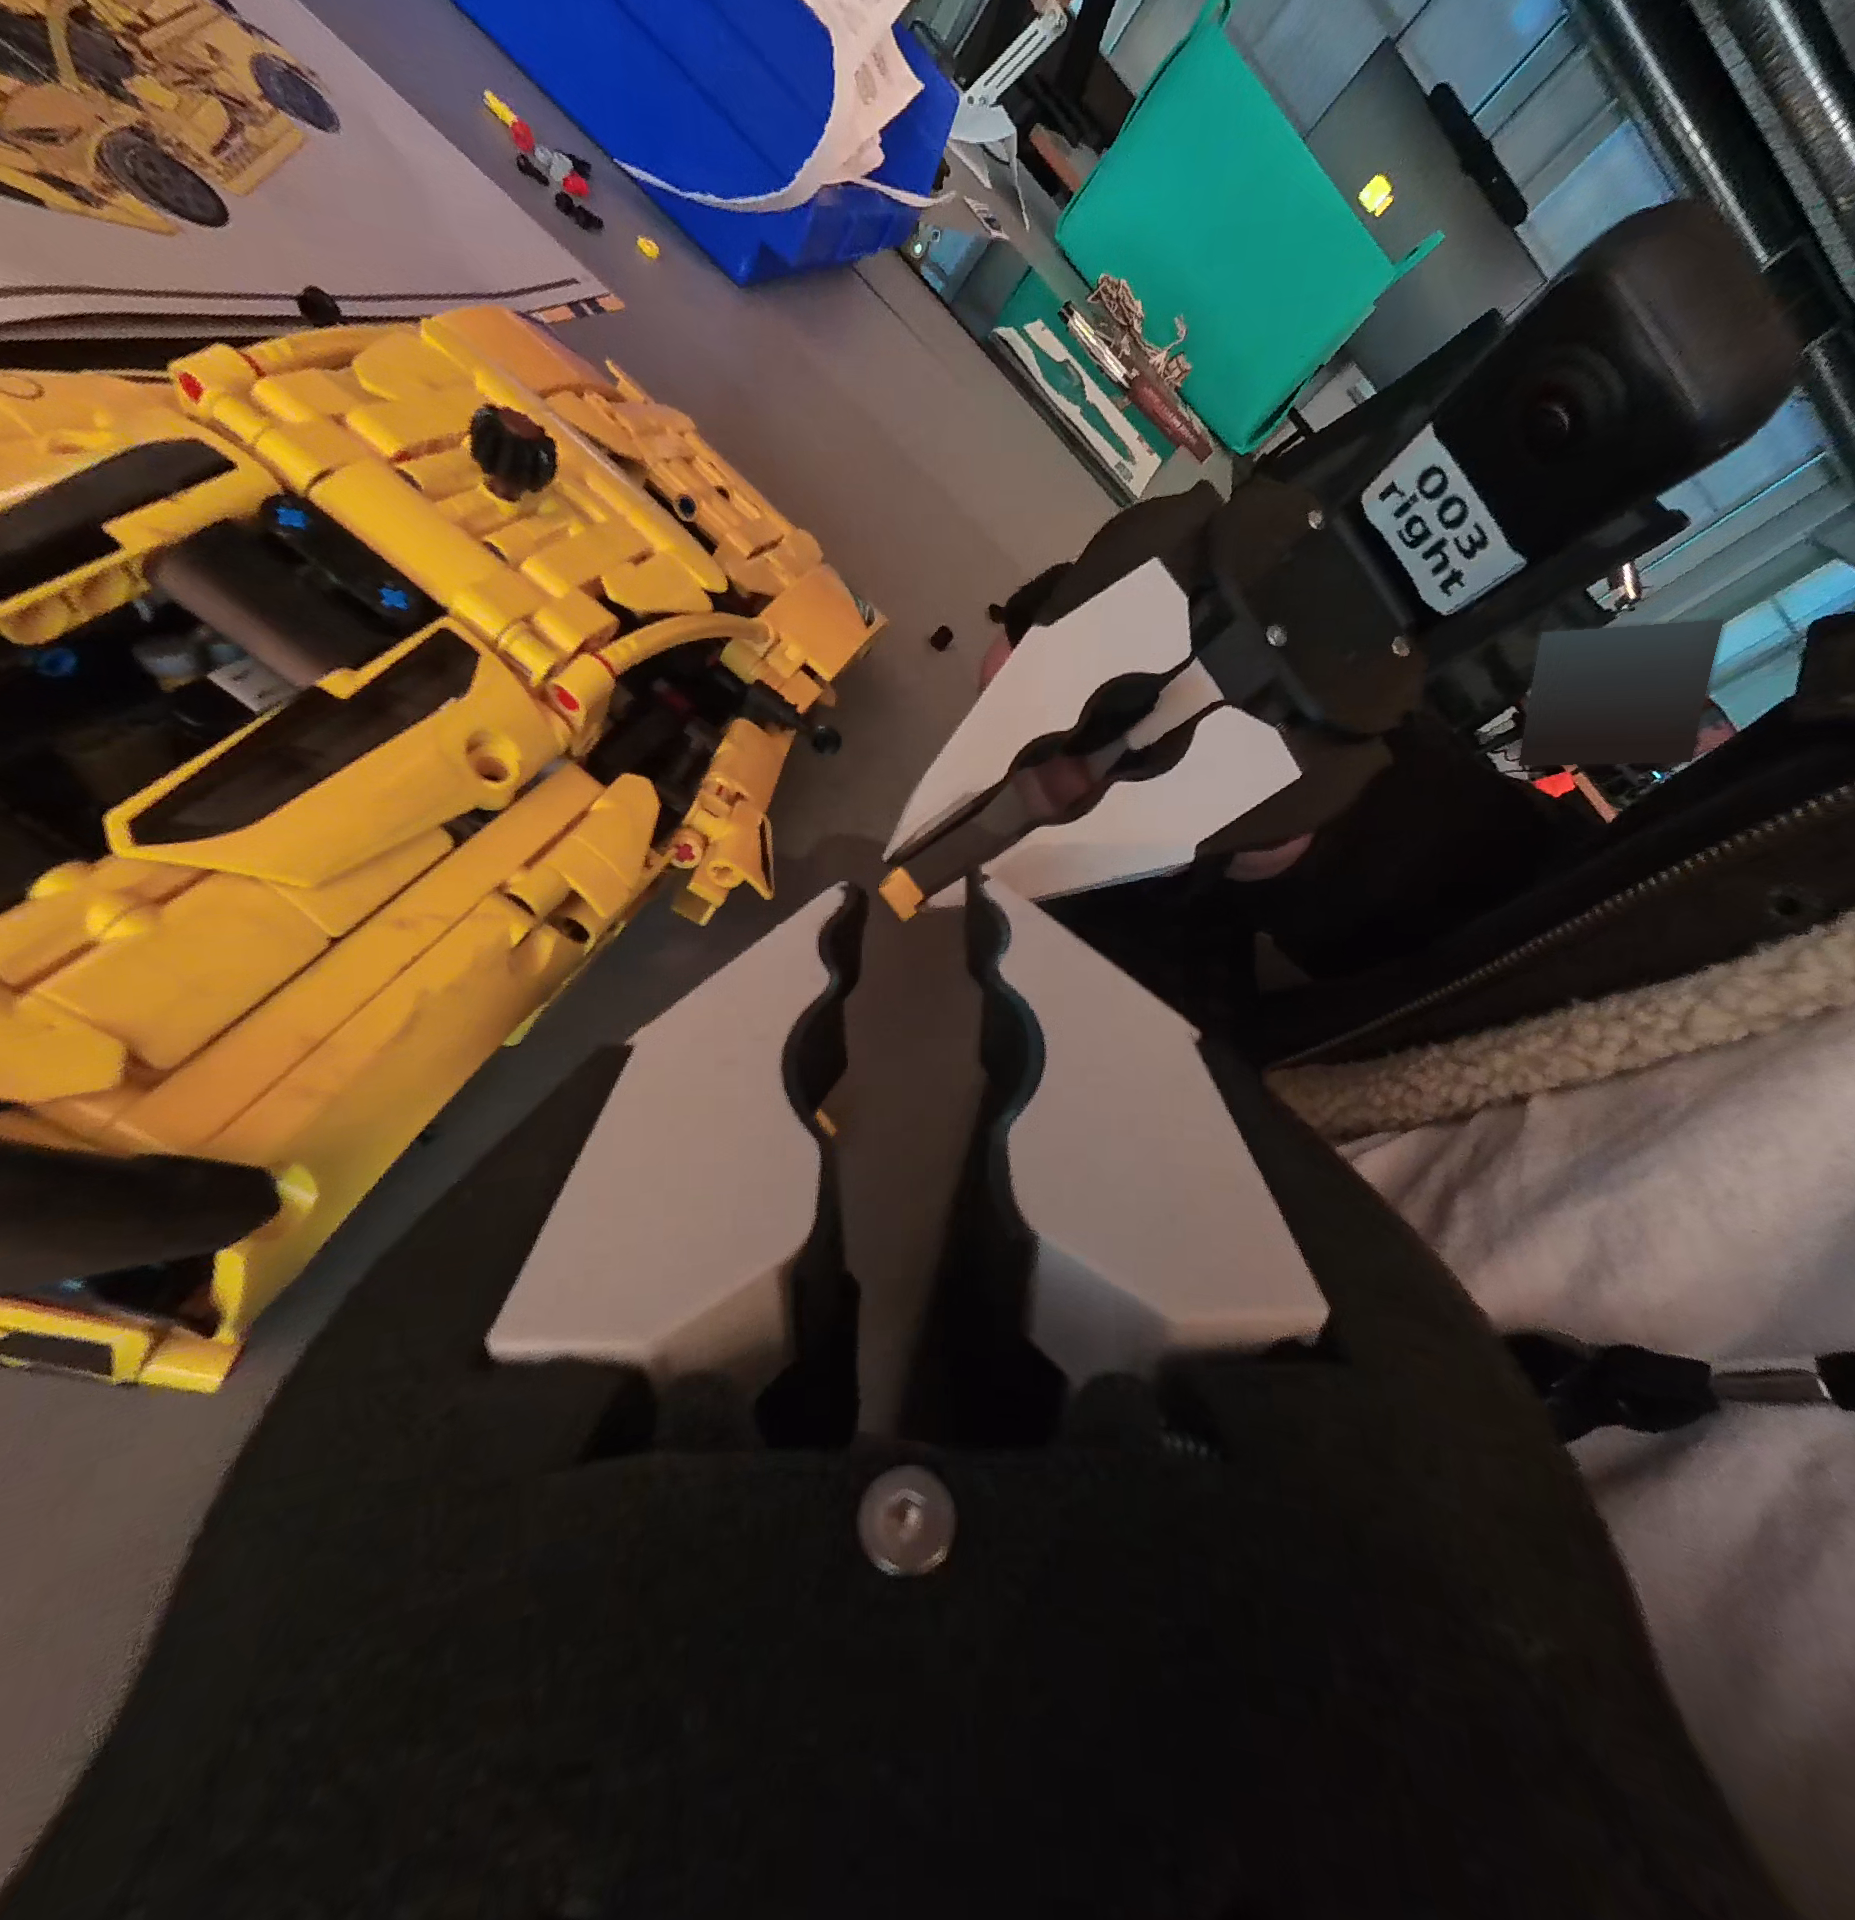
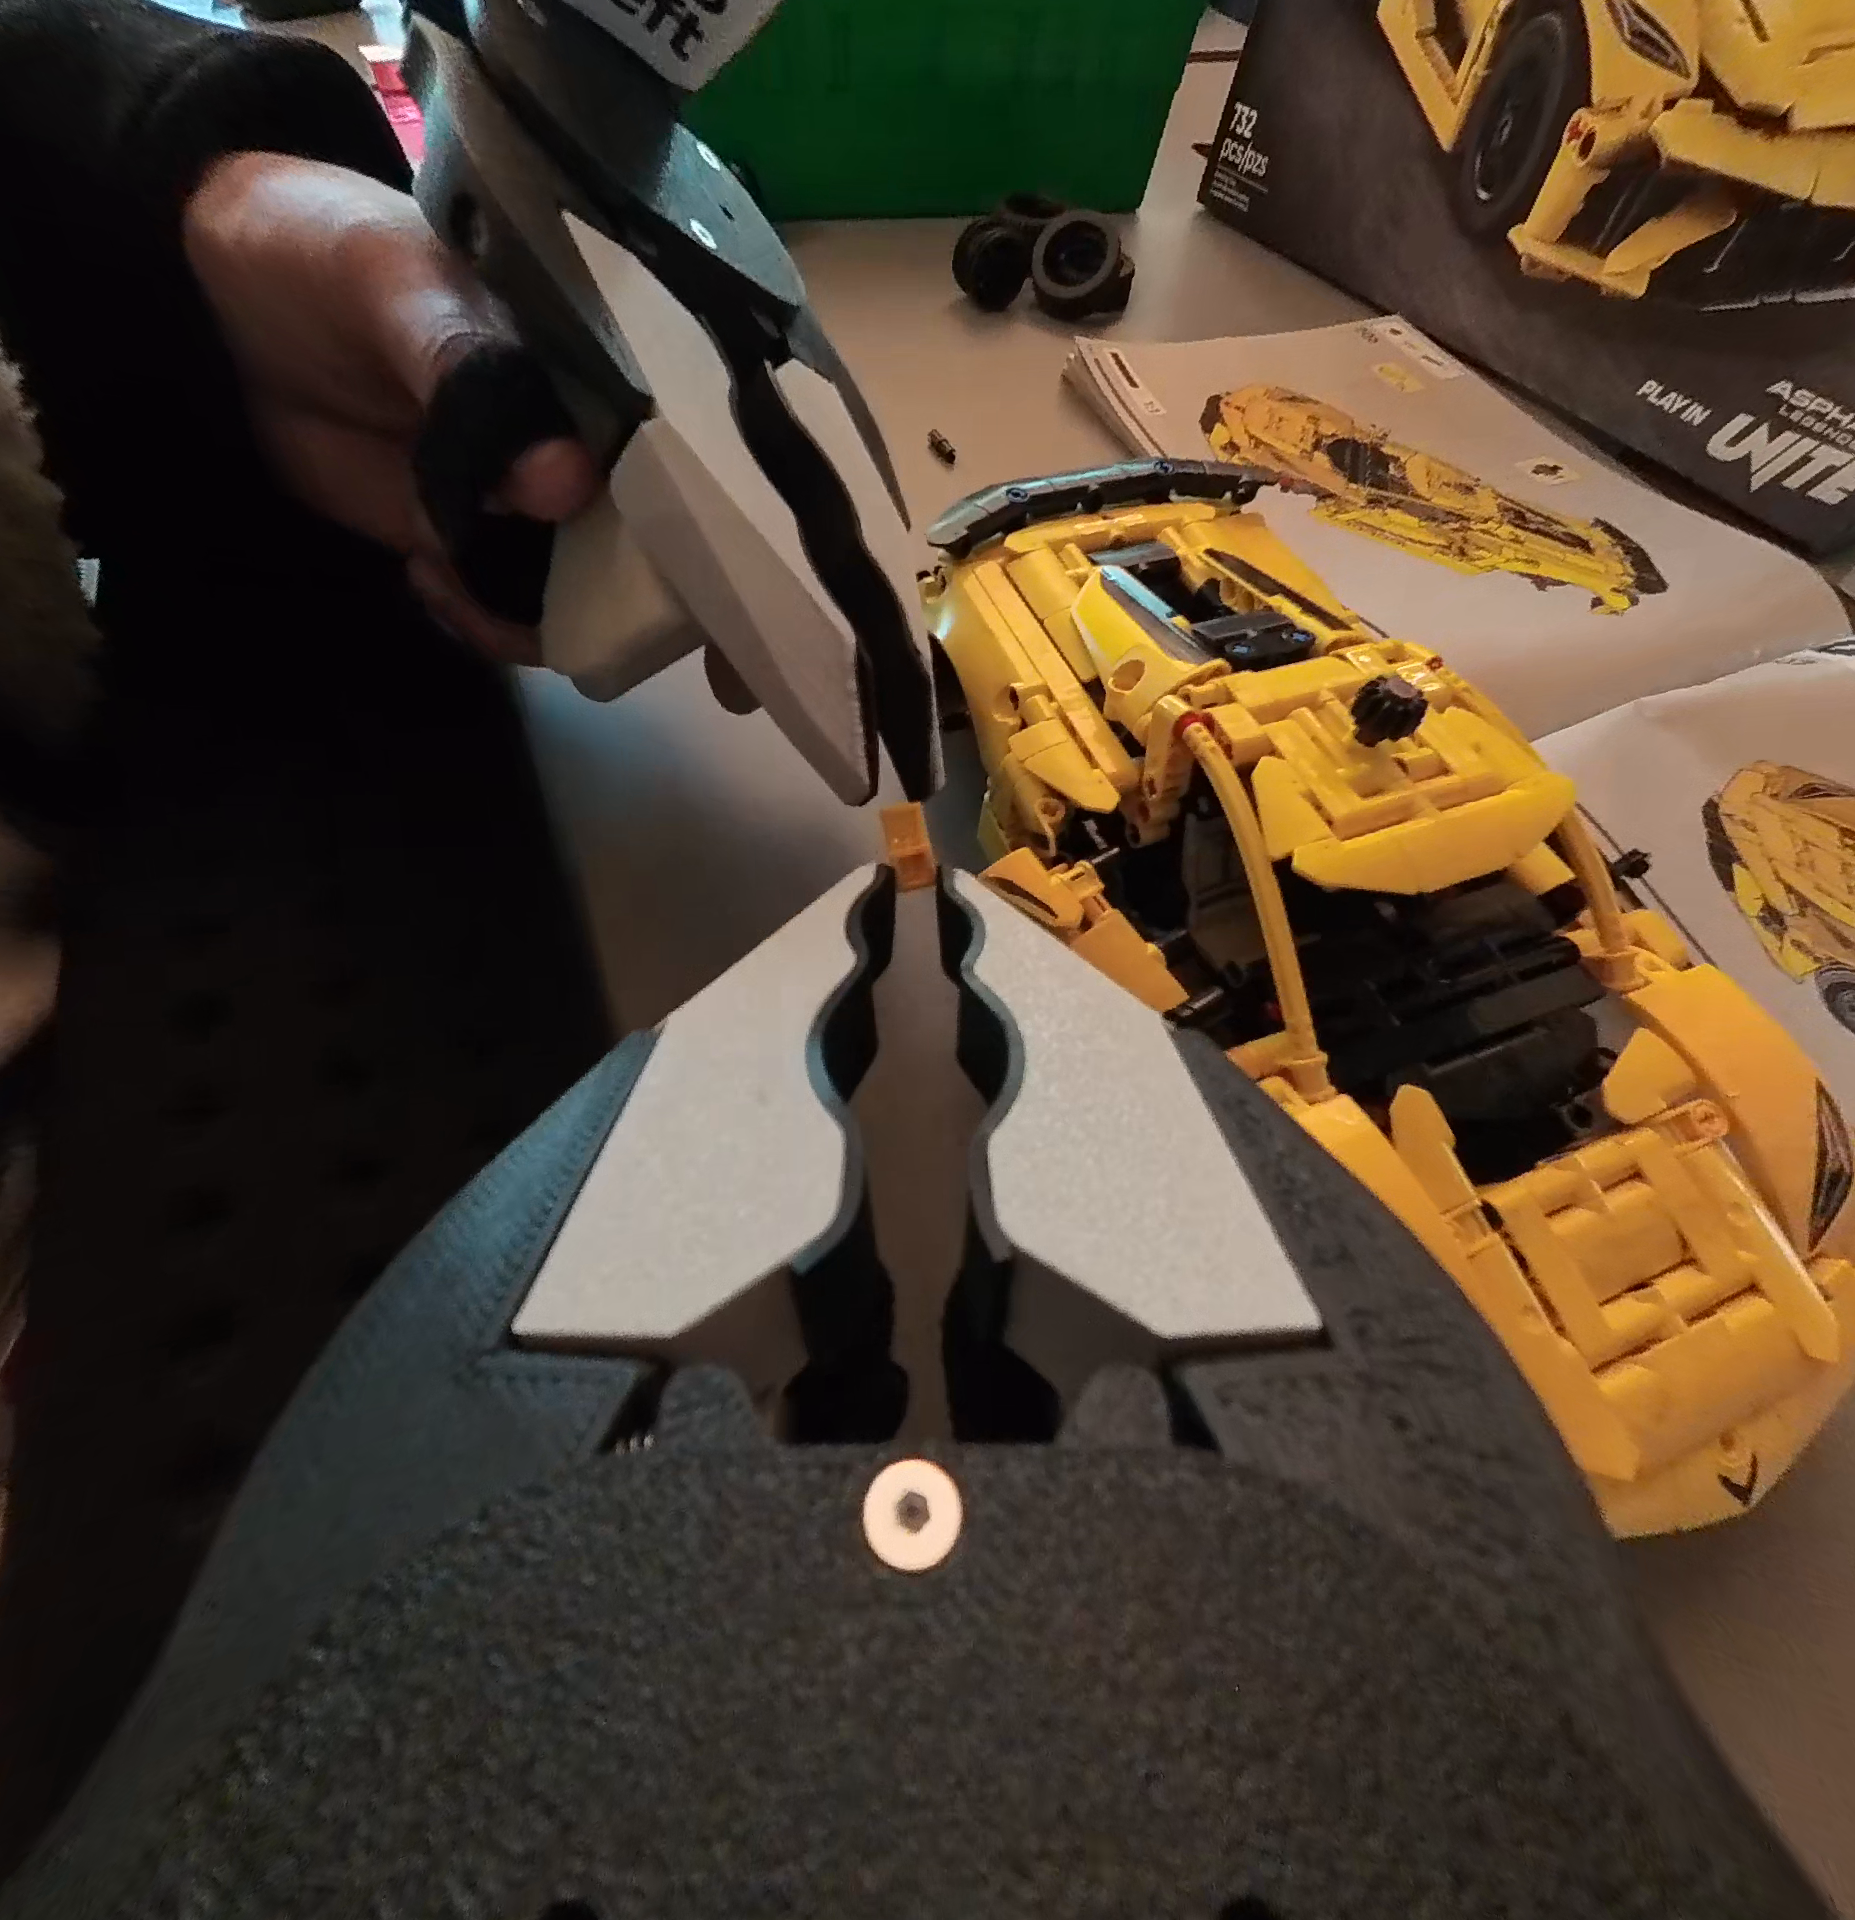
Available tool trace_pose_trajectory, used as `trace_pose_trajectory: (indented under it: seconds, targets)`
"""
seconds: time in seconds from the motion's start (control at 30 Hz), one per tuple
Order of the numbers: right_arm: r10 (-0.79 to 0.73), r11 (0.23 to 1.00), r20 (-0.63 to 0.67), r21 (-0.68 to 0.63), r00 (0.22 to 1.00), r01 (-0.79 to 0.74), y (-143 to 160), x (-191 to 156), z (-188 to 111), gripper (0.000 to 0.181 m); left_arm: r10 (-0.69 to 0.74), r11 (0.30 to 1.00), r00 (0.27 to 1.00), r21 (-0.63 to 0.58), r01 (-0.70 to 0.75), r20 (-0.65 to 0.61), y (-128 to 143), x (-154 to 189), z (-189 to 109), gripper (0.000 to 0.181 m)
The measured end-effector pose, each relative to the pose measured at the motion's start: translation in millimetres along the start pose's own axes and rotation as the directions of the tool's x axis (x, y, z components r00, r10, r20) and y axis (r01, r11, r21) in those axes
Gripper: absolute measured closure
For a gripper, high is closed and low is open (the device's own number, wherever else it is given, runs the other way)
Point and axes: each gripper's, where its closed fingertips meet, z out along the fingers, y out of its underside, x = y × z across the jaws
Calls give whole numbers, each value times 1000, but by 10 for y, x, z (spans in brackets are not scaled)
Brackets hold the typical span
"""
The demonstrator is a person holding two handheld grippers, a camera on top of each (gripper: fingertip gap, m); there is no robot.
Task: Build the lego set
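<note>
The right tool (image 2: 910,878) pinches a small yellow piece (image 2: 905,844) at its tips, the fingers closed on it. The left tool (image 2: 897,774) comes down from the upper left, held by a hand (image 2: 383,416), its tips just above the piece; whether they touch it is unclear. Just to the right, a yellow car (image 2: 1422,935) sits on the grey worktop (image 2: 694,810), partly over open instruction pages (image 2: 1422,468). Black tyres (image 2: 1048,265) lie farther back, a small black pin (image 2: 942,445) nearer, and the set's box (image 2: 1525,260) stands at the upper right.
</note>
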Motion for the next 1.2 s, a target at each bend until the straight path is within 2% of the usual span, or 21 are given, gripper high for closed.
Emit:
trace_pose_trajectory:
  seconds: [0.7, 0.97, 1.2]
  targets:
    - [-16, 1000, -14, 7, 1000, 16, -12, 4, -8, 173, -15, 1000, 1000, 13, 16, -21, -24, 18, 12, 164]
    - [-29, 998, -6, 47, 1000, 29, -86, -28, -41, 174, -78, 997, 996, 10, 78, -51, 0, 5, 25, 176]
    - [-29, 998, -3, 58, 1000, 29, -101, -42, -48, 174, -110, 994, 990, 19, 112, -88, -8, 26, 26, 178]
